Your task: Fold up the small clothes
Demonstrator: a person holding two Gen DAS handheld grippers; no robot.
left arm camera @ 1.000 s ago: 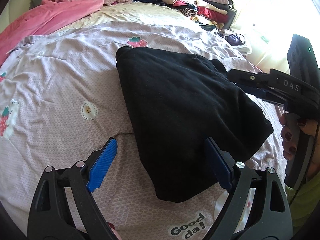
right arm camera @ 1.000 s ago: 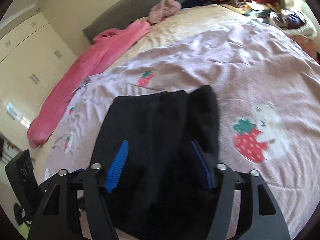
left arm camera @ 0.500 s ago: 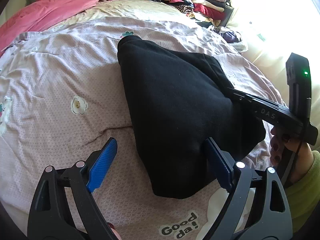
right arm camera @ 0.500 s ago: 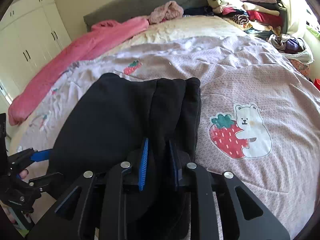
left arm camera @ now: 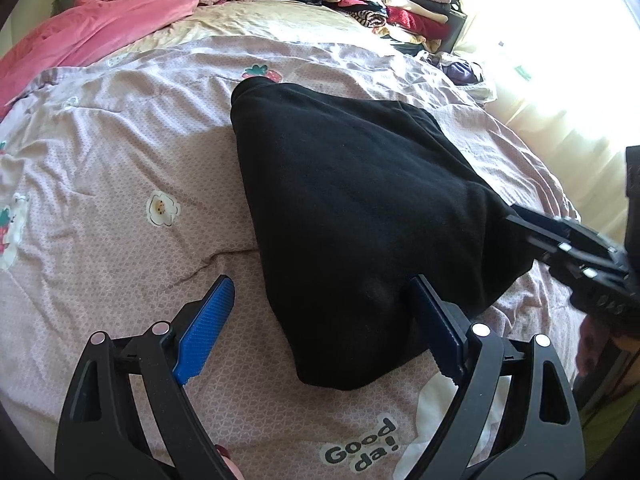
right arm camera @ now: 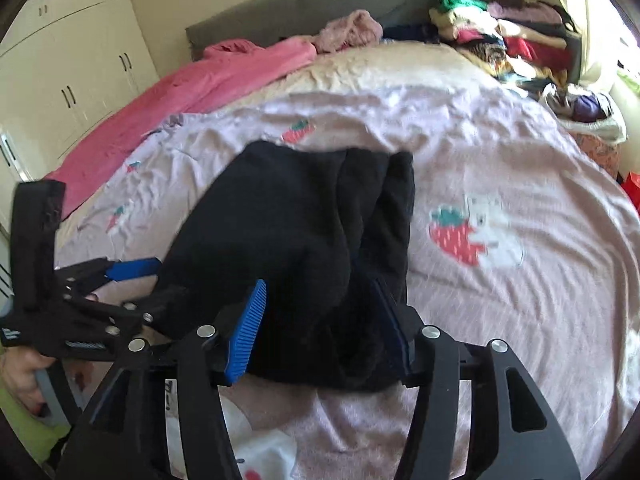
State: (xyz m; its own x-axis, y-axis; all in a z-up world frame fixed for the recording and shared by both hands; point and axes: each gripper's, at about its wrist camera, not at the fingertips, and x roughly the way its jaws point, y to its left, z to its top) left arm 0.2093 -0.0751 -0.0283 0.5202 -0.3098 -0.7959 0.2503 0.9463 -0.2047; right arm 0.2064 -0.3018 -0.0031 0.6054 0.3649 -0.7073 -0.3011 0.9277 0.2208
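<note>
The left gripper (left arm camera: pixel 320 324) hangs spread wide over the near edge of the black garment (left arm camera: pixel 352 208), part-folded on the bed (left arm camera: pixel 120 168). The right gripper (right arm camera: pixel 324 320) stands released around its near hem. Next likely calls for pinching both corners together.

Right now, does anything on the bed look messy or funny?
Yes. The black fleece garment lies skewed on the lilac strawberry-print bedspread, bunched into ridges along one side rather than flat. A pink fleece blanket sprawls along the far edge, and the stack of folded clothes looks uneven.
</note>
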